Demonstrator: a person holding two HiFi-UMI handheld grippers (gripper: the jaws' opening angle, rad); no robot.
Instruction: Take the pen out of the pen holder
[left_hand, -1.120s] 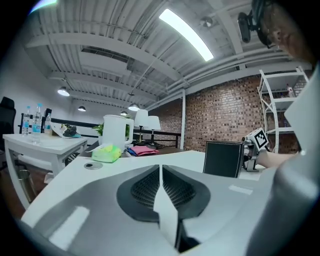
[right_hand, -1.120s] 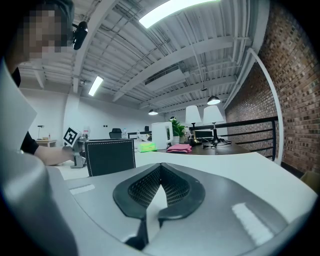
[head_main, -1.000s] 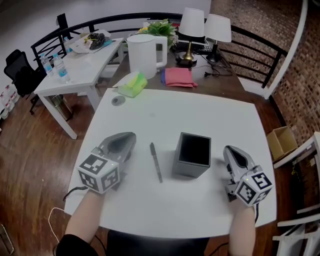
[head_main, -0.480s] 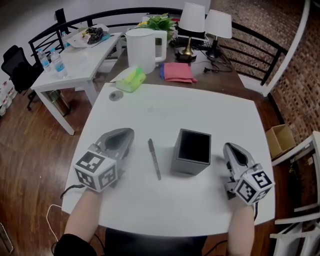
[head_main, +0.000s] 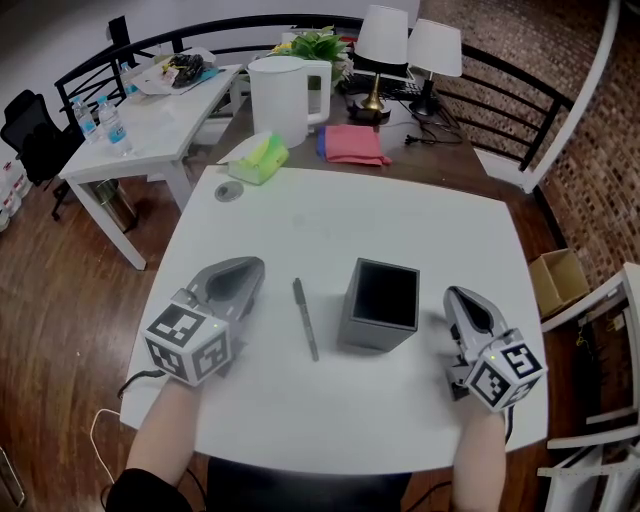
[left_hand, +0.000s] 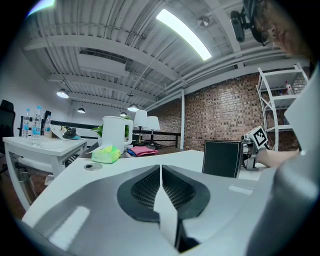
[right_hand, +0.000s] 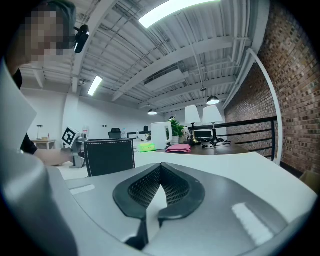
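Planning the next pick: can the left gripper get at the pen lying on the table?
Probably yes. The pen lies flat on the table beside the left gripper, nothing between them; the pen holder stands apart on its far side. The fingers are shut and must open first.

Right gripper jaws closed, empty; black pen holder ahead left on white table.

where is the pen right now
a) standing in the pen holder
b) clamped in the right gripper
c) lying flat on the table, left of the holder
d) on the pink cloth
c: the pen lies flat on the white table, just left of the dark pen holder and apart from it.
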